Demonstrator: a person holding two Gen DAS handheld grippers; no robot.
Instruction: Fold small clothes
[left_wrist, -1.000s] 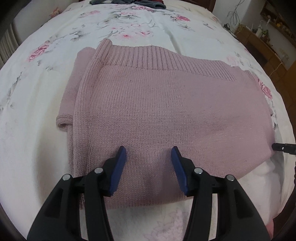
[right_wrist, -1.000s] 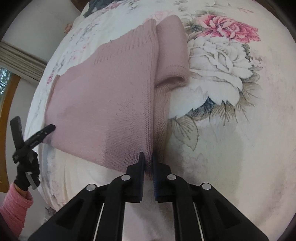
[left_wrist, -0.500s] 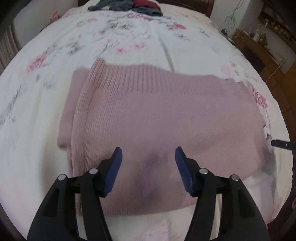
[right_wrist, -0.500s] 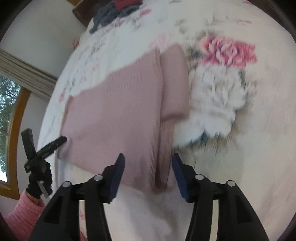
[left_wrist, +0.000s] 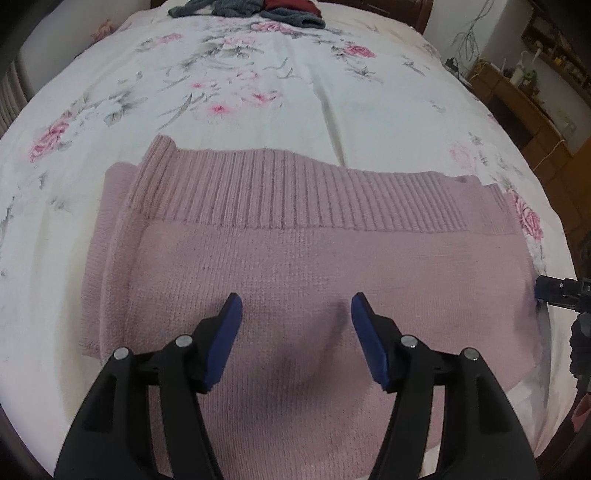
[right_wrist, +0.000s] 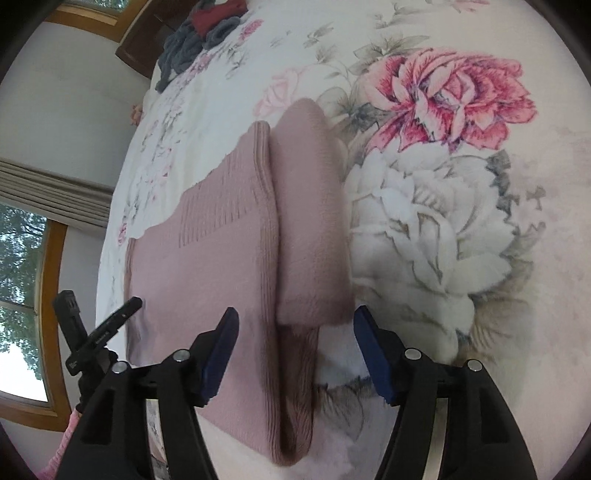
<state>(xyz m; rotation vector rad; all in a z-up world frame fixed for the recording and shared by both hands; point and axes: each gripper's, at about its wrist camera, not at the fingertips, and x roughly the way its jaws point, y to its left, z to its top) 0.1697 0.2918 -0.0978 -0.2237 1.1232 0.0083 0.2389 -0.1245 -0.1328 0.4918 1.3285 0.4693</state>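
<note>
A dusty-pink knitted sweater (left_wrist: 295, 266) lies folded flat on the floral bed sheet (left_wrist: 280, 99), its ribbed hem turned toward the far side. My left gripper (left_wrist: 296, 317) hovers open above the sweater's near half, nothing between its blue pads. In the right wrist view the same sweater (right_wrist: 207, 251) shows its side edge with a folded sleeve (right_wrist: 310, 236) lying along it. My right gripper (right_wrist: 295, 336) is open over that edge and sleeve end, holding nothing. The right gripper's tip (left_wrist: 554, 291) shows at the sweater's right edge in the left wrist view.
A heap of grey and red clothes (left_wrist: 255, 9) lies at the bed's far end, seen too as a clothes heap (right_wrist: 199, 33). Wooden furniture (left_wrist: 532, 99) stands right of the bed. A window (right_wrist: 22, 295) and a pink-sleeved arm (right_wrist: 62, 443) are at left.
The right gripper, shut on the sweater's edge a second ago, has opened and let go. Both grippers have pulled back and risen a little; the left jaws have spread wider.
</note>
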